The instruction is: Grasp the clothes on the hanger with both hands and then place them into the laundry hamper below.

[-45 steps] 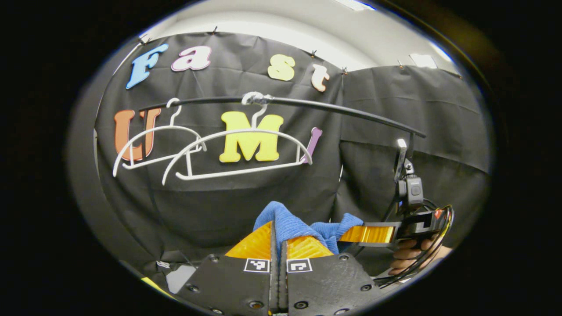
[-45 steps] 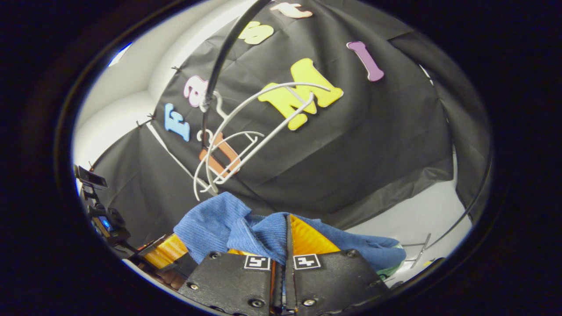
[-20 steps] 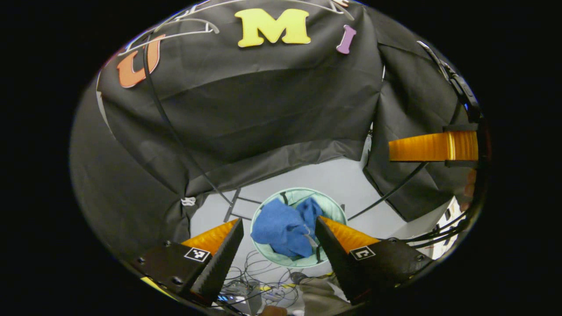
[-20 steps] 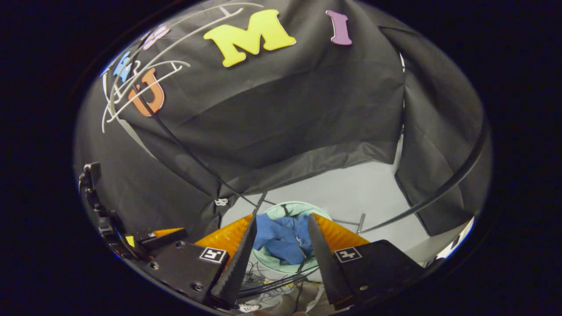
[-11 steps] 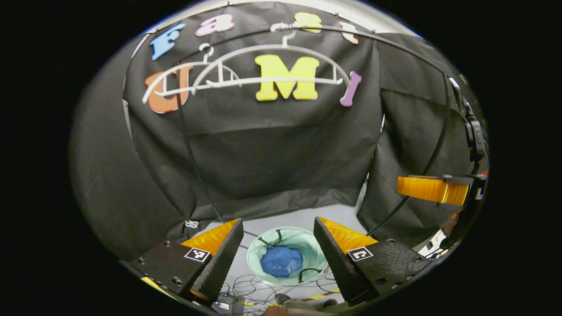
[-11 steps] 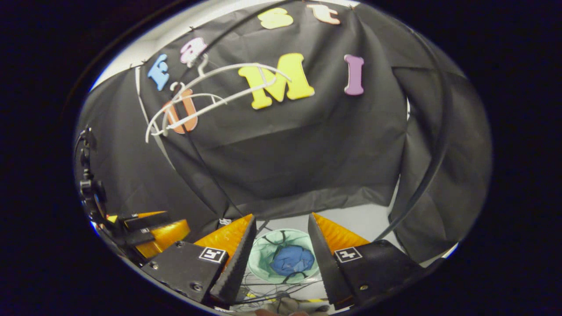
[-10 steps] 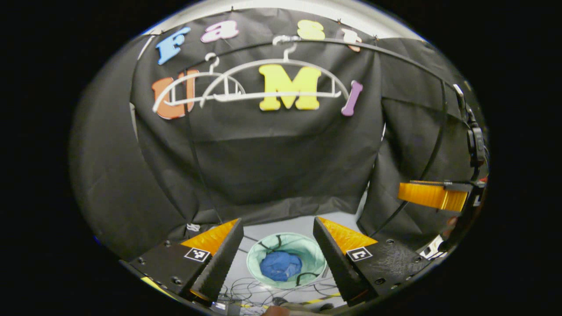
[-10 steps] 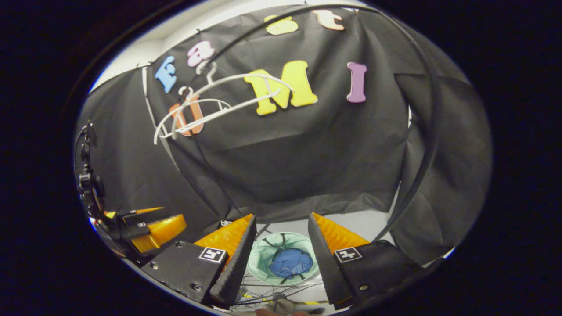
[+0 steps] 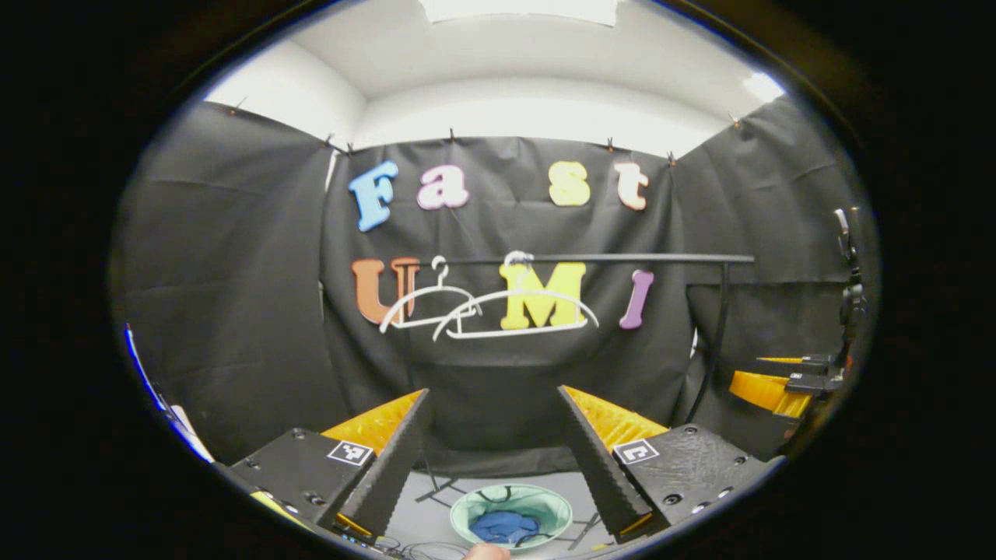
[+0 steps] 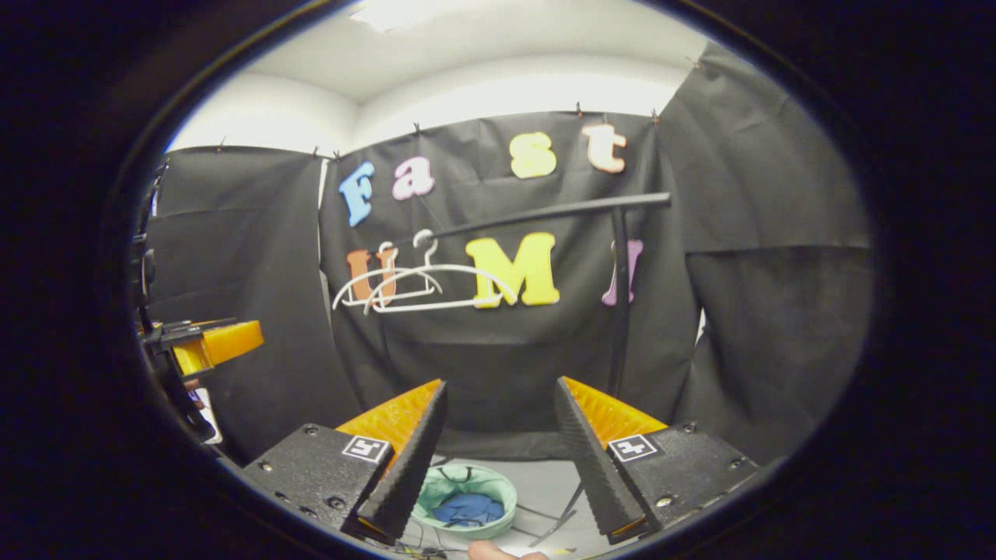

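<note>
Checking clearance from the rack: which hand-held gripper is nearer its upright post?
Right. The post rises just ahead of the right hand-held gripper; from the left hand-held gripper it sits farther off, to the side.

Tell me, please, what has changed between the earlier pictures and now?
Both grippers let go of the blue cloth; it now lies in the hamper on the floor. The left gripper and the right gripper, shut on the cloth before, are now open, and both have pulled up and back from the hamper. The two white hangers stayed bare on the rail.
</note>
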